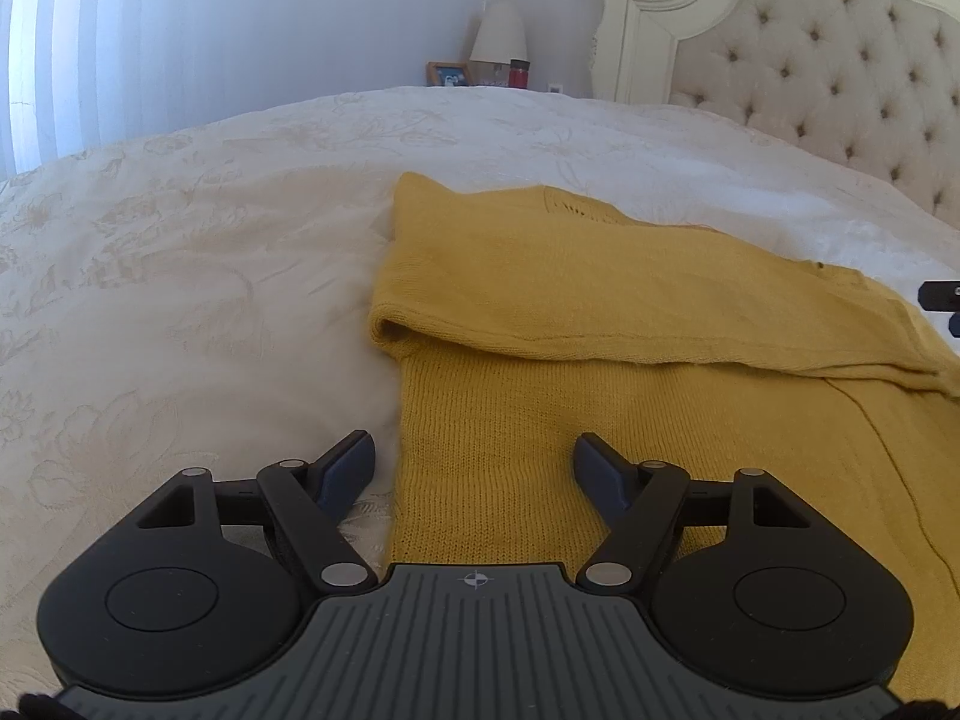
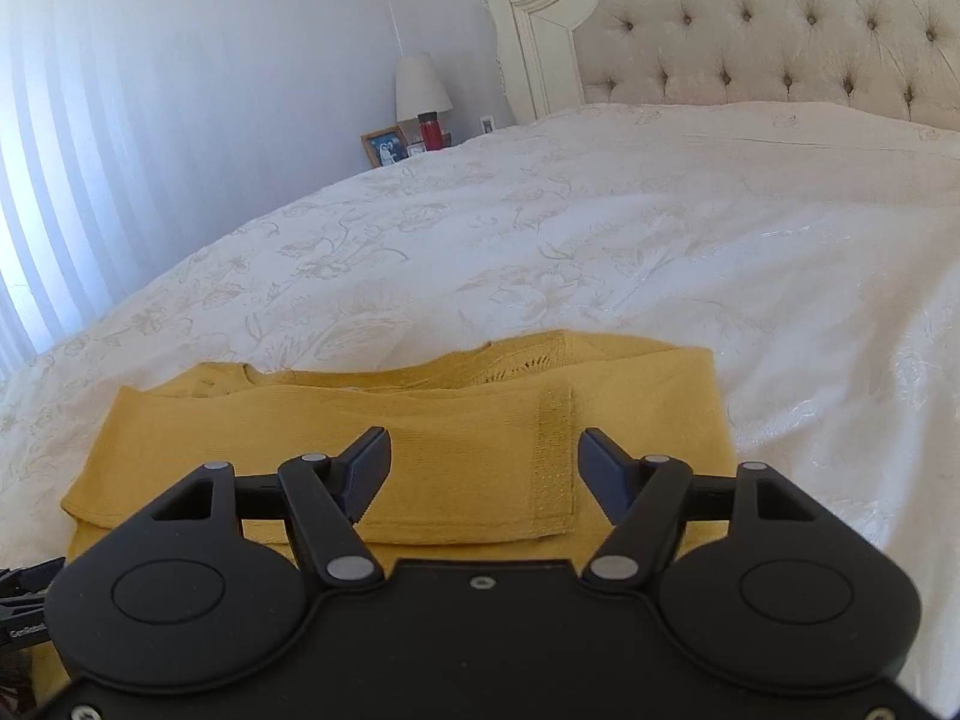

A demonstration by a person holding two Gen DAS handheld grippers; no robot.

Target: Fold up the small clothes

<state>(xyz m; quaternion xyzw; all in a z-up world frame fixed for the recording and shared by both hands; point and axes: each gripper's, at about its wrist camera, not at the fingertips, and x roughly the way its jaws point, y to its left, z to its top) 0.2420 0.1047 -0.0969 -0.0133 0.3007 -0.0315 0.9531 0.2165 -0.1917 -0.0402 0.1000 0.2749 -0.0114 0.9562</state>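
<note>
Both grippers poised low over yellow sweater (image 1: 600, 324) on the bedspread (image 1: 198, 228).
Left gripper (image 1: 474, 468) straddled its left edge, fingers apart, empty; right gripper (image 2: 486, 468) likewise spread above the folded-over sleeve (image 2: 420, 468).

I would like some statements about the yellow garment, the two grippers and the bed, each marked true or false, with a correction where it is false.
1. The yellow knit garment lies on the white bedspread. True.
2. The left gripper is shut on the garment. False: its jaws stand wide apart and hold nothing.
3. The right gripper is open above the garment. True.
4. The garment lies fully spread out, with no fold. False: one part is already folded over the rest.
5. A lamp stands beside the tufted headboard. True.
6. The cup near the lamp is blue. False: the cup is red.
</note>
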